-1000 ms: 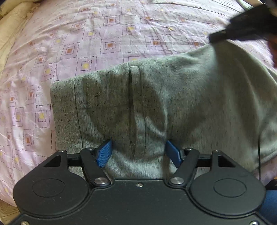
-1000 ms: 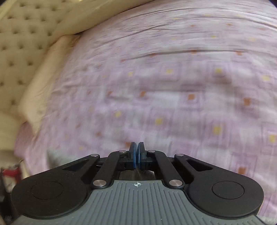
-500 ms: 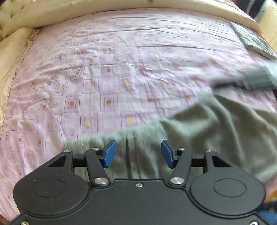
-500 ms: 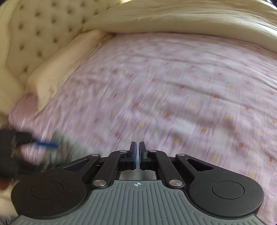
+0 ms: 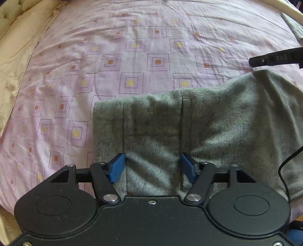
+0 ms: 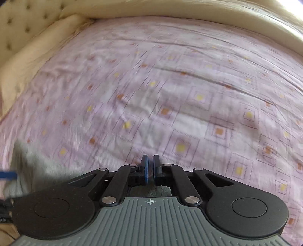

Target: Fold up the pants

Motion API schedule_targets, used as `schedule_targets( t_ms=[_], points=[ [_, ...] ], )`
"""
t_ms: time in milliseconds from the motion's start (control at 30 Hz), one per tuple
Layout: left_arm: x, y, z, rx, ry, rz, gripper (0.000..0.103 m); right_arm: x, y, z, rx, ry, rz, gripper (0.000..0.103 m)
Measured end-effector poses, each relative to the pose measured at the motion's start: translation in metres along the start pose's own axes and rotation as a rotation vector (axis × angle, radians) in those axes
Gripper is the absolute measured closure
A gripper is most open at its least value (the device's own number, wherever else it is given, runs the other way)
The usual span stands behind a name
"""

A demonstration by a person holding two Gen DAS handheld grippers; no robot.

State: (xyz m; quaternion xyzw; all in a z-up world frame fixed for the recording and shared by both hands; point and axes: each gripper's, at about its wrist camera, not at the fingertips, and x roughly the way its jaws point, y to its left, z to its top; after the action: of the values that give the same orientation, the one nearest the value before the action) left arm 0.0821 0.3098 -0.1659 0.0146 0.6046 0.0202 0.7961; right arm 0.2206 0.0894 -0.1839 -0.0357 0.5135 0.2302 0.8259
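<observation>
Grey flecked pants (image 5: 208, 128) lie on the pink patterned bedsheet (image 5: 151, 47). My left gripper (image 5: 152, 164) points down onto their left part. Its blue pads (image 5: 116, 168) stand apart and the jaws are opening, with a band of grey fabric and a seam between them; cloth also spreads outside the pads. At the right edge of the left wrist view, my right gripper (image 5: 253, 61) sits at a raised peak of the pants' far edge. In its own view the right gripper (image 6: 151, 160) is shut, with grey cloth showing just beneath the pads. The pants (image 6: 37, 160) appear blurred at lower left.
A cream quilt (image 5: 17, 47) borders the bed on the left. A tufted cream headboard (image 6: 22, 19) and a cream duvet (image 6: 189, 11) lie at the far side. A black cable (image 5: 287, 166) hangs at the right. A grey-green object (image 5: 291, 24) lies at the bed's far right.
The left wrist view swung up off the pants and came back down over them, and its pads stand a little closer. The right gripper shifted along the pants' far edge while its view rolled.
</observation>
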Motion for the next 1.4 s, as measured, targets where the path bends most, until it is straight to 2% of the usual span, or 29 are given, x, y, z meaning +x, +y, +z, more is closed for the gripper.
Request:
schedule_targets(
  t_ms=[67, 167, 267, 400, 467, 533, 667, 767, 800, 867, 900, 967, 1000, 1100, 1167, 1267, 1400],
  points=[
    [-0.017, -0.003, -0.001, 0.028, -0.043, -0.013, 0.044, -0.023, 0.002, -0.007, -0.008, -0.045, 0.058, 0.097],
    [-0.028, -0.013, -0.008, 0.102, -0.068, -0.056, 0.043, -0.050, 0.015, -0.034, -0.061, -0.024, 0.128, 0.097],
    [-0.020, -0.024, -0.025, 0.166, -0.014, -0.072, 0.043, -0.055, 0.029, -0.078, -0.086, 0.077, 0.139, 0.097],
    [0.001, -0.030, -0.053, 0.237, 0.088, 0.003, 0.042, -0.055, 0.036, -0.151, -0.085, 0.261, 0.080, 0.097],
    [-0.002, -0.032, -0.057, 0.253, 0.098, 0.010, 0.042, -0.067, 0.035, -0.173, -0.047, 0.244, 0.098, 0.097],
    [-0.009, -0.035, -0.052, 0.265, 0.108, -0.002, 0.045, -0.074, 0.033, -0.179, 0.018, 0.293, 0.094, 0.097],
    [-0.038, -0.042, -0.029, 0.244, 0.000, -0.081, 0.045, -0.101, 0.015, -0.176, 0.181, 0.175, 0.046, 0.097],
    [-0.036, -0.060, -0.009, 0.262, -0.050, -0.103, 0.044, -0.117, -0.005, -0.172, 0.288, 0.064, -0.049, 0.094],
    [-0.031, -0.069, -0.003, 0.272, -0.048, -0.101, 0.044, -0.120, -0.013, -0.172, 0.316, 0.039, -0.087, 0.091],
    [-0.018, -0.081, 0.004, 0.275, -0.039, -0.101, 0.044, -0.125, -0.034, -0.175, 0.385, 0.001, -0.161, 0.076],
    [-0.012, -0.085, 0.004, 0.273, -0.024, -0.100, 0.044, -0.128, -0.045, -0.178, 0.423, -0.016, -0.192, 0.073],
    [0.004, -0.091, -0.002, 0.291, 0.020, -0.065, 0.043, -0.134, -0.069, -0.188, 0.510, -0.020, -0.255, 0.072],
    [0.011, -0.095, -0.009, 0.334, 0.025, -0.031, 0.042, -0.136, -0.083, -0.195, 0.547, -0.005, -0.291, 0.072],
    [0.009, -0.116, -0.028, 0.520, -0.017, 0.060, 0.041, -0.150, -0.115, -0.213, 0.607, 0.034, -0.398, 0.072],
    [0.002, -0.123, -0.032, 0.563, -0.025, 0.083, 0.043, -0.170, -0.133, -0.224, 0.636, -0.011, -0.412, 0.072],
    [-0.011, -0.128, -0.029, 0.491, -0.031, 0.050, 0.043, -0.206, -0.159, -0.234, 0.634, -0.104, -0.455, 0.072],
    [-0.031, -0.149, -0.015, 0.334, -0.054, -0.008, 0.043, -0.234, -0.208, -0.240, 0.578, -0.160, -0.516, 0.072]
  ],
)
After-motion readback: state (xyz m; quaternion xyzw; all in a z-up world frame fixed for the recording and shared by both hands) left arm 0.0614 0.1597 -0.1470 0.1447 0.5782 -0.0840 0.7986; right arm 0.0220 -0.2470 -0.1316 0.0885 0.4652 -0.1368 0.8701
